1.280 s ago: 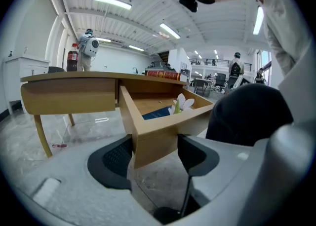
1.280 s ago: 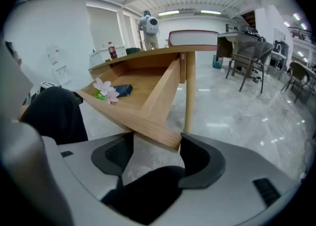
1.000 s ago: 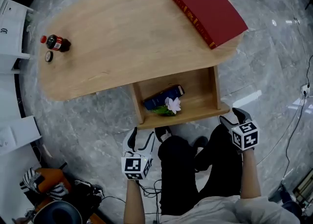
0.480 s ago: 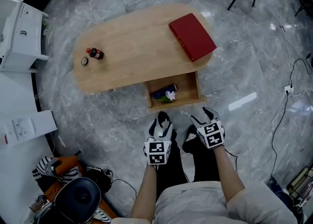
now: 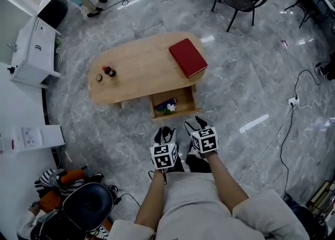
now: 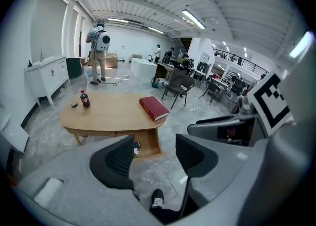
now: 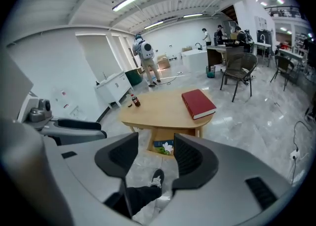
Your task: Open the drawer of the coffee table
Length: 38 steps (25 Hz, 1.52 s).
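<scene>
From the head view I see the coffee table (image 5: 138, 76) well ahead of me on the grey marble floor, with its drawer (image 5: 180, 110) pulled out toward me under the near edge. A blue book (image 5: 166, 103) and a white flower (image 5: 170, 109) lie inside it. On the tabletop a red book (image 5: 187, 58) sits at the right end, and a small bottle (image 5: 109, 71) stands near the left end with a dark cap (image 5: 99, 77) just beside it. My left gripper (image 5: 165, 133) and right gripper (image 5: 197, 125) hang side by side, close to my body, well apart from the drawer and touching nothing.

In the left gripper view the left gripper's jaws are closing with a wide gap between them and nothing in it. Through the gap I see only floor and my shoe (image 6: 158, 201). The table stands beyond, and the drawer (image 6: 148, 143) shows just past the left pad.

In the right gripper view the right gripper's jaws are closing too, parted and holding nothing. The open drawer (image 7: 159, 143) lines up between the pads but far off, with the flower (image 7: 168, 147) visible inside.
</scene>
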### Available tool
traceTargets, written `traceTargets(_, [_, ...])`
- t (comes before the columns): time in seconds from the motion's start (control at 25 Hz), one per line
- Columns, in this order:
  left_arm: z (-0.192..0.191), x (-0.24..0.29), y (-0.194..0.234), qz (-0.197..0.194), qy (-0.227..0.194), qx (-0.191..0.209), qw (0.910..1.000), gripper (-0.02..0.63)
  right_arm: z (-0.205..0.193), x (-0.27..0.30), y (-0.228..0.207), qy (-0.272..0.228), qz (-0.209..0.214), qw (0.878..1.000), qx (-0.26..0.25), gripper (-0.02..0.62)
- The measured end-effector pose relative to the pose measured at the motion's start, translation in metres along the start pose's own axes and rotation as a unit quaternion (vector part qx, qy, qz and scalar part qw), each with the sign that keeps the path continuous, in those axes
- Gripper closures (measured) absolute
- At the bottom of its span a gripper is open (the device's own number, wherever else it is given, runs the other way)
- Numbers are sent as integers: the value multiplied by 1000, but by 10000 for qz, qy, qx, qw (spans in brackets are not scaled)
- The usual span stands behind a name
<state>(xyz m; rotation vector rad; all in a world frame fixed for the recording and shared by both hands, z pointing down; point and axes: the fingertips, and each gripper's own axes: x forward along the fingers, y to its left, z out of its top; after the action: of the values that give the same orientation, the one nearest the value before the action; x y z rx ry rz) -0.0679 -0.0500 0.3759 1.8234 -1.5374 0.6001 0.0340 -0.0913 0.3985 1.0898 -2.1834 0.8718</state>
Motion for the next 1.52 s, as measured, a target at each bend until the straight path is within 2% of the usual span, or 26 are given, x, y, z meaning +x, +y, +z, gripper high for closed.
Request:
traceTargets(0.52, [-18,-28,-45,73,-490,77,9987,513,-42,-42,-11,-115,261,9994,203,499])
traceTargets(0.8, [-13,-29,-24,40,-441,0,9990,594,-19,-38,10,-338,240,9991,-92,556])
traceTargets(0.92, [-11,-30,-28,-73,-460,-13,9989,595,-19,-40,12,-383,242,9989,-156,572])
traceTargets(1.16, [-11,-25,-36,-98,-357,281,9989,595,-21,-40,8,-355,220,9990,-144,580])
traceTargets(1.52, [-15,-25,-44,-142,-358,298,9988,595,-30,-44,5,-240,241,9991,-239,580])
